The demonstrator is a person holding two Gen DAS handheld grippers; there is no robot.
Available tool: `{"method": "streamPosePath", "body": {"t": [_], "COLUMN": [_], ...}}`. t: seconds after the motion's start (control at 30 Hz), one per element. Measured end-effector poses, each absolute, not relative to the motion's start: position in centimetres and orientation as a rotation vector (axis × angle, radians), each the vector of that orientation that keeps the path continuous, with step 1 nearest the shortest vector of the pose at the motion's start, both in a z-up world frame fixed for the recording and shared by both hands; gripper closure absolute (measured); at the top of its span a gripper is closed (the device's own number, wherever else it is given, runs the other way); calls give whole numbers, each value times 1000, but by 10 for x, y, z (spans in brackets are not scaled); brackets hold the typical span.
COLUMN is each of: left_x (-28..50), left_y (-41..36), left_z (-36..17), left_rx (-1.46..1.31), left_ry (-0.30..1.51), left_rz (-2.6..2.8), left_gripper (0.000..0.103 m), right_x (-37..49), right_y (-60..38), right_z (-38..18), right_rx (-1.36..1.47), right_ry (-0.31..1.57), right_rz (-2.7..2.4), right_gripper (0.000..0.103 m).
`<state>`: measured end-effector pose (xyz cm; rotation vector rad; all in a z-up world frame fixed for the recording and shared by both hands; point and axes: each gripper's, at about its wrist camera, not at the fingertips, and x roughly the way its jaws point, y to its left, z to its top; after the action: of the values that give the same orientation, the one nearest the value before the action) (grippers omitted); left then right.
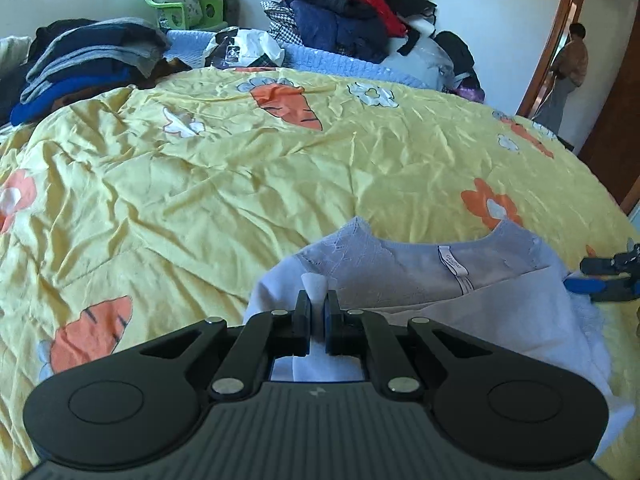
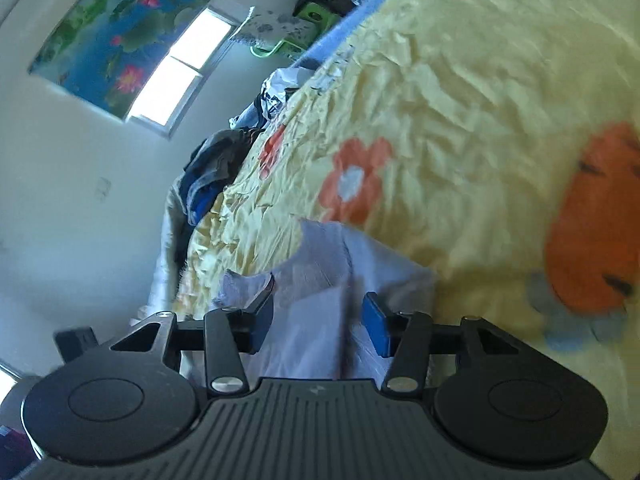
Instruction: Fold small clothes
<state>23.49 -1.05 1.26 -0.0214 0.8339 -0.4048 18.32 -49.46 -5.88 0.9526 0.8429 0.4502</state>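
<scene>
A small pale lavender garment (image 1: 420, 276) with a lace neckline and a white label lies on the yellow bedspread (image 1: 240, 184), partly folded over. My left gripper (image 1: 318, 304) is shut on a pinch of its fabric at the left side. My right gripper (image 2: 318, 320) is open, rolled sideways, with its fingers astride the garment's edge (image 2: 320, 272); the view is blurred. The right gripper also shows at the right edge of the left wrist view (image 1: 612, 276).
Stacks of folded clothes (image 1: 88, 60) sit at the bed's far left, and a tall pile with red and navy jackets (image 1: 344, 4) at the back. A person (image 1: 568, 68) stands in the doorway at right. A window and a flower picture (image 2: 116, 36) are on the wall.
</scene>
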Motion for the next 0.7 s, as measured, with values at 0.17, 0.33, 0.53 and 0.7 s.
{"method": "streamPosePath", "body": {"t": [0.17, 0.33, 0.53, 0.7], "left_x": [234, 236, 233, 224], "left_y": [-11, -9, -5, -5], "left_z": [16, 15, 16, 34], "left_rx": [-31, -32, -41, -43], "left_ry": [834, 846, 832, 771], "left_rz": [-409, -405, -398, -434], "left_gripper": [97, 97, 97, 97], "right_x": [185, 202, 198, 185], "right_y": [-488, -462, -457, -467], "right_z": [-63, -59, -51, -25], "right_rx": [986, 873, 779, 789], "right_ry": [869, 914, 860, 750], "right_rz": [489, 499, 480, 520], "right_gripper": [54, 92, 96, 96]}}
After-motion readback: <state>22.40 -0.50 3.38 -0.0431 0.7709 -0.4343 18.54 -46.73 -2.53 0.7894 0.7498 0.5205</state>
